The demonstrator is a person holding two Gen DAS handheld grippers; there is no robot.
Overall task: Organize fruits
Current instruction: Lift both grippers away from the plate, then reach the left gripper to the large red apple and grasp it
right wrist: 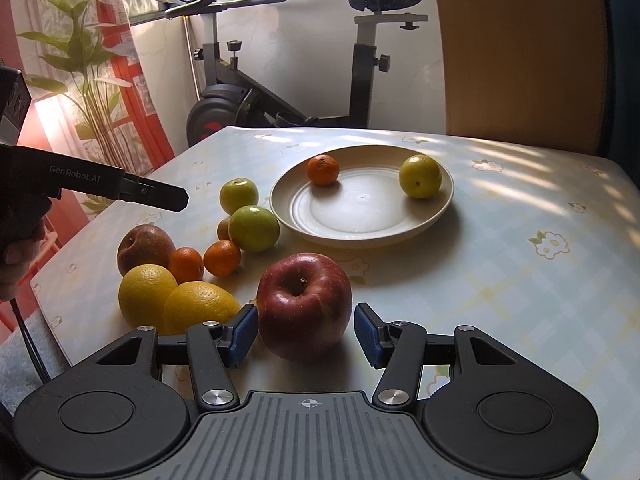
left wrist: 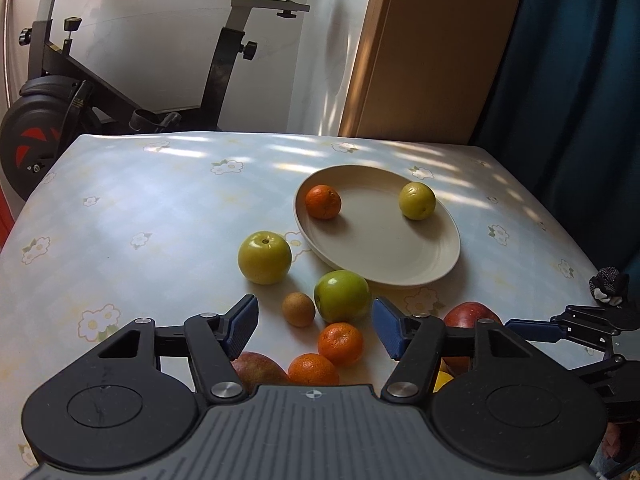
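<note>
A cream plate [left wrist: 384, 240] [right wrist: 360, 208] holds a mandarin [left wrist: 323, 201] and a yellow-green fruit [left wrist: 417, 201]. My left gripper [left wrist: 314, 330] hangs open over loose fruit on the table: a kiwi [left wrist: 298, 309], a green apple [left wrist: 342, 296] and two mandarins [left wrist: 340, 343], its pads touching none of them. Another green apple [left wrist: 265, 257] lies further left. My right gripper [right wrist: 305, 334] is open, with a big red apple [right wrist: 305, 304] resting on the table between its fingertips; a slim gap shows at the right pad. Two lemons [right wrist: 200, 306] and a darker apple [right wrist: 146, 248] lie to the left of the red apple.
The flowered tablecloth [left wrist: 140, 200] drops off at the far and left edges. An exercise bike [right wrist: 280, 92] stands behind the table, beside a wooden panel [left wrist: 432, 60] and a blue curtain [left wrist: 580, 100]. A plant [right wrist: 88, 60] stands at the left, and a person's hand [right wrist: 12, 268] holds the left tool.
</note>
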